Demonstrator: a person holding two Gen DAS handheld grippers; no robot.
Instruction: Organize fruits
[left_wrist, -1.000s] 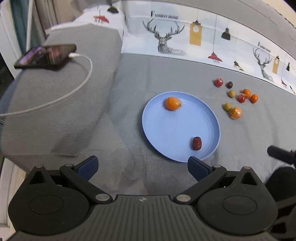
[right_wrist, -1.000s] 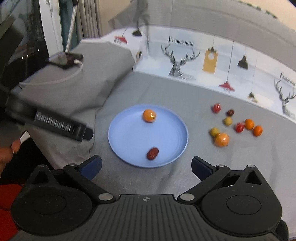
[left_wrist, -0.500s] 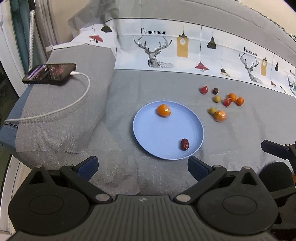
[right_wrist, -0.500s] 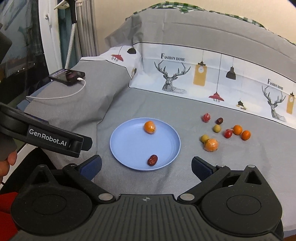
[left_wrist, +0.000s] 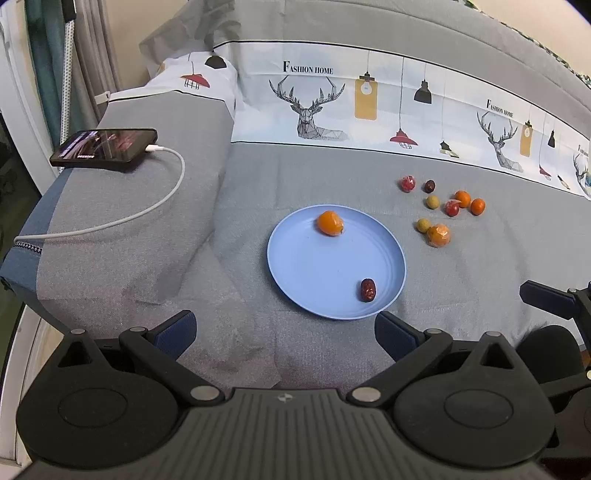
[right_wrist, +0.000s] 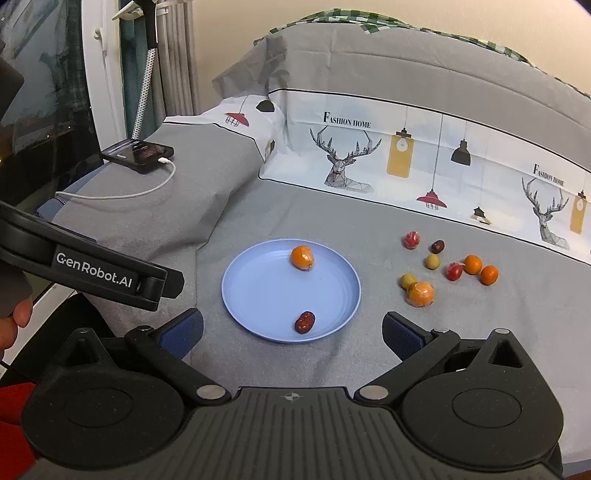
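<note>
Blue plate (left_wrist: 295, 266) on grey bed cover, red date (left_wrist: 368, 290) near its front rim, long axis roughly front-to-back, orange (left_wrist: 330, 222) at far rim, loose fruits (right_wrist: 448, 267) to the right, both hand-held grippers, left (left_wrist: 284, 330) and right (right_wrist: 291, 330), spread, empty, right one's far side cut off in left view.

Blue plate (left_wrist: 295, 266), orange mandarin (left_wrist: 330, 222), dark-red date (left_wrist: 368, 290), grey bedspread (left_wrist: 280, 177).
</note>
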